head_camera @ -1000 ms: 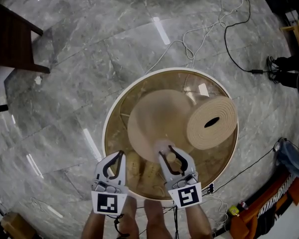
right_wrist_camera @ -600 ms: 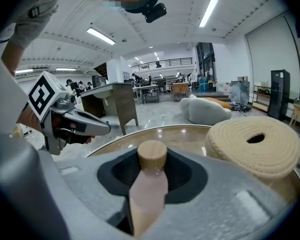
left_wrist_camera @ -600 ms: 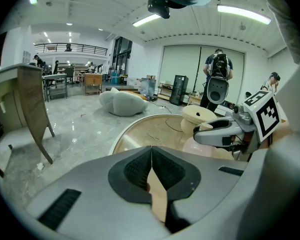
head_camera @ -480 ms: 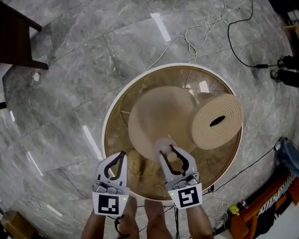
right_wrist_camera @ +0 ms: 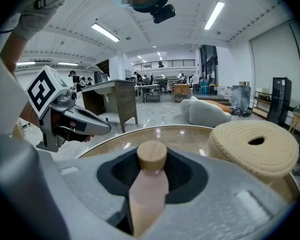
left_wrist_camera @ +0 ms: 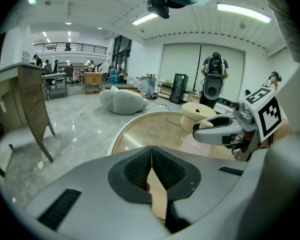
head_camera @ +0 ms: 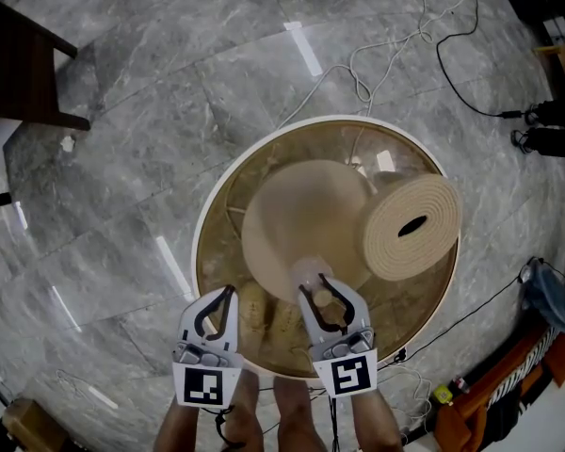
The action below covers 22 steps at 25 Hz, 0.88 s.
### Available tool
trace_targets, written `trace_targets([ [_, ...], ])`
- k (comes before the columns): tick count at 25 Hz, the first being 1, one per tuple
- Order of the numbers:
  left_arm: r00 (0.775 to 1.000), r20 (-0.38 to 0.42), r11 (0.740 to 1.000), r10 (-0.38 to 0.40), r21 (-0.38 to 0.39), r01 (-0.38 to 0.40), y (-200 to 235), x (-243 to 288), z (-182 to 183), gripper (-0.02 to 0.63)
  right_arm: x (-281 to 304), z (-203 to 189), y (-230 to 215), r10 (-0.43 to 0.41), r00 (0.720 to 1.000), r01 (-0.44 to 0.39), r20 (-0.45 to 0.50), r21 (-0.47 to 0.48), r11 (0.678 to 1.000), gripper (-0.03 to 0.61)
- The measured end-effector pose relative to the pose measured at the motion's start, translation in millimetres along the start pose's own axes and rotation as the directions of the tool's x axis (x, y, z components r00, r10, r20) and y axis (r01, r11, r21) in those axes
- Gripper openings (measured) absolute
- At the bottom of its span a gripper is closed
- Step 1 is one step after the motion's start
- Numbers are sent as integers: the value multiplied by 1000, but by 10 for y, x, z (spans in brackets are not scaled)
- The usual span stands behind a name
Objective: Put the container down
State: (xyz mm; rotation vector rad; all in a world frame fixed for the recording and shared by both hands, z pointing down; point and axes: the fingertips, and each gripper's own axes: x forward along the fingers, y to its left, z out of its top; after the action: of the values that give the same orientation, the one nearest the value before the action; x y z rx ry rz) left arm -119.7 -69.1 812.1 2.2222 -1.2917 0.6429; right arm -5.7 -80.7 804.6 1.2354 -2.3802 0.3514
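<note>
Grey marble floor (head_camera: pixel 122 158) surrounds a round glass table (head_camera: pixel 207 217); over its near edge the left gripper (head_camera: pixel 224 296) hangs with jaws pressed together, empty – beside it the right gripper (head_camera: pixel 318 295) clamps the container (right_wrist_camera: pixel 149 184), a pinkish bottle with a wooden cap, near a rope coil (head_camera: pixel 412 227) – setting it down and letting go look not yet done

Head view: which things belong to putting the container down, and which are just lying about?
Job: container, held by the right gripper; glass table under it.
Lying about: woven roll on the table; floor cables; left gripper, shut and empty.
</note>
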Motion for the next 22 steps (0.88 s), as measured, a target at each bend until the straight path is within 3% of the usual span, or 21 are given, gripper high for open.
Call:
trace_targets([
  [19,1000,17,1000,9,-8,-9,-59,-111,27,20,-33,-93,60,15,999,-14,-47,3,1000,143],
  [22,1000,14,1000,10,-13,-10,-61,-105,34,20,-20,-121,116,32,998,-32,-54,10,999,188],
])
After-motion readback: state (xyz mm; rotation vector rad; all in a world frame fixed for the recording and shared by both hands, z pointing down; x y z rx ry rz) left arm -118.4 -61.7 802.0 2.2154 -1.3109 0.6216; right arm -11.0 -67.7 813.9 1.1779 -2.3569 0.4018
